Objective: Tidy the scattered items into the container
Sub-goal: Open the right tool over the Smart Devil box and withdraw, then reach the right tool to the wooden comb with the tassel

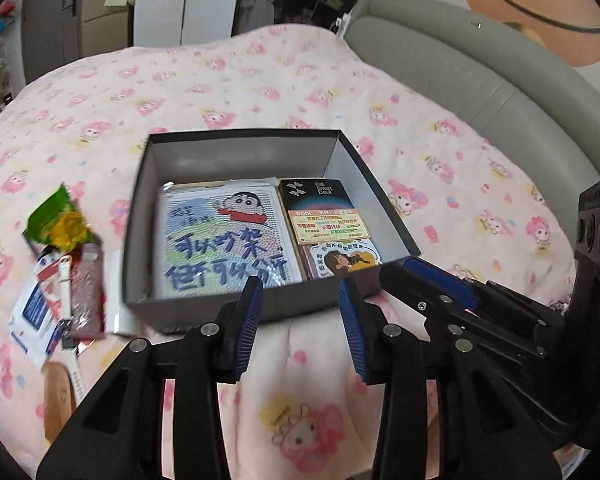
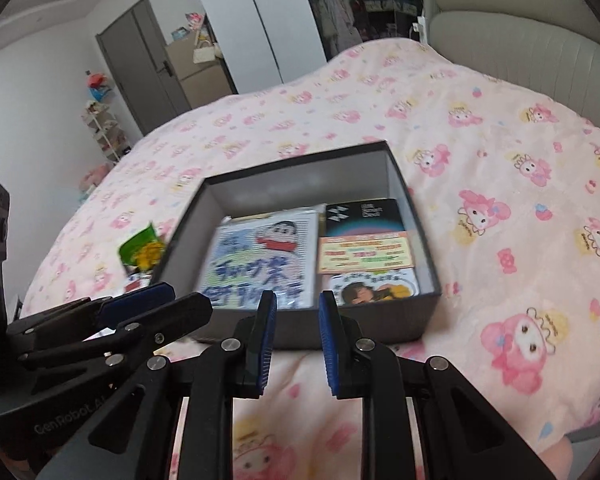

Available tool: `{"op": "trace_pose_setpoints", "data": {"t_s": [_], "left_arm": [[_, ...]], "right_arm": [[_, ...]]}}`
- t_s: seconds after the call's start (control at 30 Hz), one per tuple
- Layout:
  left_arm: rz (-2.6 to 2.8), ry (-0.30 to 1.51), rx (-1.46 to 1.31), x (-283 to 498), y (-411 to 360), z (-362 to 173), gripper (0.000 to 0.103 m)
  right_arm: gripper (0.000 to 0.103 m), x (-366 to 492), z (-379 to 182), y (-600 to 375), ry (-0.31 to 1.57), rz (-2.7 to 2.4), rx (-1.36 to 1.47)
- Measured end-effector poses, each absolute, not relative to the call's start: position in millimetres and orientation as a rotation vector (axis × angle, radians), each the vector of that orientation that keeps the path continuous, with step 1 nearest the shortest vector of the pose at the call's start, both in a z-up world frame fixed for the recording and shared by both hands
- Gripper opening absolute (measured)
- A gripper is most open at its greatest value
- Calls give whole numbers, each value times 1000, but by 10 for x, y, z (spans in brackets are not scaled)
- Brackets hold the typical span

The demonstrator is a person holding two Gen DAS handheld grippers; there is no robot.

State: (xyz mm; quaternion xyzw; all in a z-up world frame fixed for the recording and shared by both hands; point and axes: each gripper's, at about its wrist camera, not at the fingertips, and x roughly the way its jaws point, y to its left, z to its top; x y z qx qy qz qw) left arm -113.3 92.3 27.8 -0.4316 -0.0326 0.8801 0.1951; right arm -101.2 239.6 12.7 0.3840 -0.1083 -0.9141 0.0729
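Note:
A dark open box [image 1: 240, 138] [image 2: 430, 284] sits on the pink blanket. It holds a cartoon bead picture [image 1: 224, 240] [image 2: 260, 256], a black Smart Devil box [image 1: 316, 192] [image 2: 362, 214] and small cards [image 1: 328, 226] [image 2: 364, 254]. Left of the box lie scattered items: a green-yellow packet [image 1: 58, 224] [image 2: 142, 250], a white watch [image 1: 66, 292], a reddish pouch [image 1: 86, 292] and a blue-white packet [image 1: 32, 316]. My left gripper [image 1: 300, 292] is open and empty, just short of the box's near wall. My right gripper [image 2: 298, 300] is open and empty beside it.
The pink cartoon blanket [image 1: 300, 80] covers a bed with a grey padded headboard [image 1: 480, 80] at the right. A brown item [image 1: 58, 396] lies at the near left. A grey door [image 2: 148, 60] and shelves [image 2: 104, 128] stand beyond the bed.

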Motion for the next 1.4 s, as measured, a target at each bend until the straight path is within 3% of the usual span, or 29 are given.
{"op": "trace_pose_setpoints", "data": {"t_s": [0.33, 0.8, 1.1, 1.4], "left_arm": [[2525, -145, -1186, -618, 502, 292, 40], [2652, -334, -1342, -164, -347, -300, 43], [2627, -841, -1588, -187, -1456, -1086, 42], [2704, -937, -1602, -261, -1951, -1264, 40]], "right_arm": [[18, -511, 272, 2005, -302, -2698, 1123], [19, -320, -207, 1278, -167, -2485, 1251], [19, -643, -622, 543, 52, -2330, 1342], [19, -1023, -1020, -233, 82, -2146, 1413]]}}
